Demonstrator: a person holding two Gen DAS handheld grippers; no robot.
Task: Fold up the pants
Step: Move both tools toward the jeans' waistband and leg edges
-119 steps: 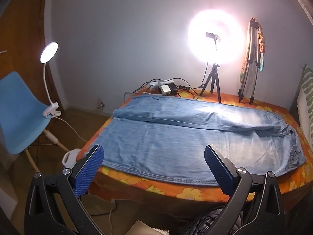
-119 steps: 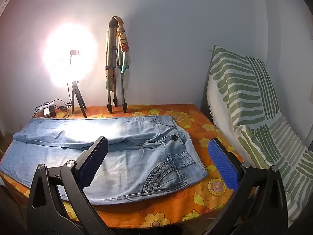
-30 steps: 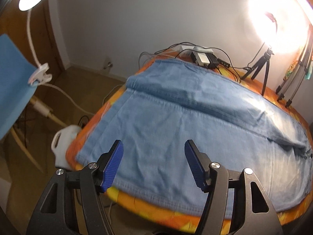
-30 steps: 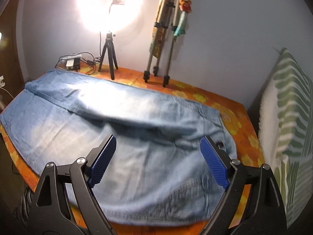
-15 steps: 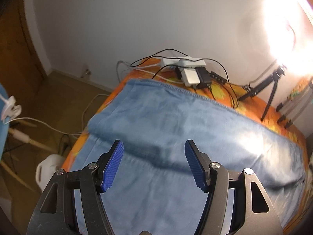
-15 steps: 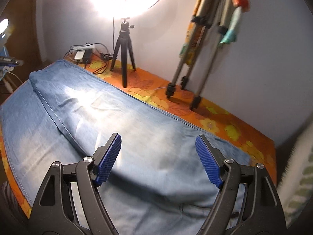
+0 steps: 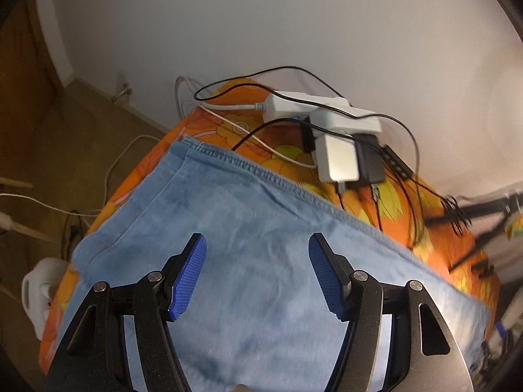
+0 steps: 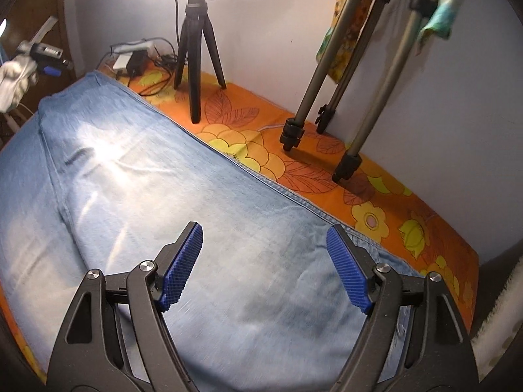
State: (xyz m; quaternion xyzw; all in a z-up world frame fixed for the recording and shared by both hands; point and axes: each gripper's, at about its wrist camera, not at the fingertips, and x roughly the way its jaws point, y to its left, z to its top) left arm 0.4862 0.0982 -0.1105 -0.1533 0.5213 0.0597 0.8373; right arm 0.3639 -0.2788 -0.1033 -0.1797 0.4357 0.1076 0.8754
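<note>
Light blue jeans [image 7: 248,228] lie flat on the orange flowered bed cover [image 7: 441,238]. In the left wrist view my left gripper [image 7: 258,277] is open and empty, just above the far leg near its hem end. In the right wrist view the jeans [image 8: 147,179] stretch from the far left to the near right. My right gripper [image 8: 264,268] is open and empty, low over the jeans near their far seam edge [image 8: 287,192] at the upper part.
A white power strip with chargers and cables [image 7: 333,137] lies at the far corner of the bed. A black lamp tripod [image 8: 196,52] and a grey tripod [image 8: 346,104] stand on the cover [image 8: 376,196] along the wall. A white jug [image 7: 39,290] stands on the floor at left.
Both grippers have moved forward and down across the jeans toward their far edge. The left one now looks at the hem corner and the power strip; the right one is closer to the far seam.
</note>
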